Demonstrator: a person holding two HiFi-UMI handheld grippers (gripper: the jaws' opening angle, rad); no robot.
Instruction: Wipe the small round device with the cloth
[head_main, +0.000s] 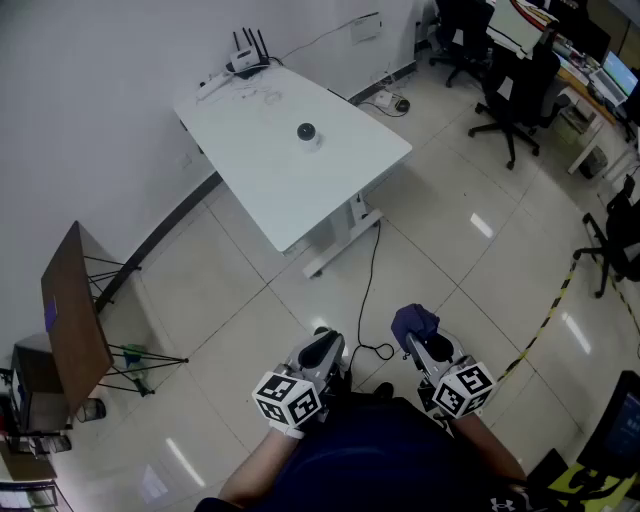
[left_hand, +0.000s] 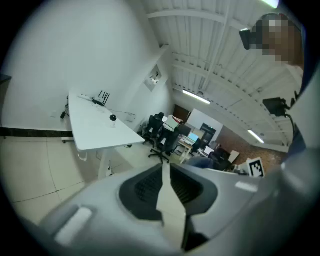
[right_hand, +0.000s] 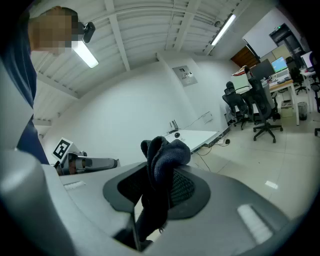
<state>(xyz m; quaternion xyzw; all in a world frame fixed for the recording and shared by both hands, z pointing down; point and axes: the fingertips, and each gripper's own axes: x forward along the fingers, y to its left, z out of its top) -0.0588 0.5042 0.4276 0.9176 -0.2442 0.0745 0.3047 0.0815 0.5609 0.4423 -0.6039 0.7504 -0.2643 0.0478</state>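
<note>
The small round device (head_main: 306, 133), dark on top with a white base, stands near the middle of a white table (head_main: 330, 180) far ahead of me. It shows small in the left gripper view (left_hand: 113, 118) and tiny in the right gripper view (right_hand: 176, 135). Both grippers are held low over the tiled floor, well short of the table. My right gripper (head_main: 412, 336) is shut on a dark blue cloth (head_main: 414, 320), which bunches above its jaws (right_hand: 167, 155). My left gripper (head_main: 322, 342) is shut, and its pads (left_hand: 145, 187) hold nothing.
A router (head_main: 248, 60) with antennas sits at the table's far corner. A black cable (head_main: 370, 290) runs across the floor from the table base. A brown board on a stand (head_main: 75, 310) is at left; office chairs (head_main: 510, 90) and yellow-black tape (head_main: 545, 320) at right.
</note>
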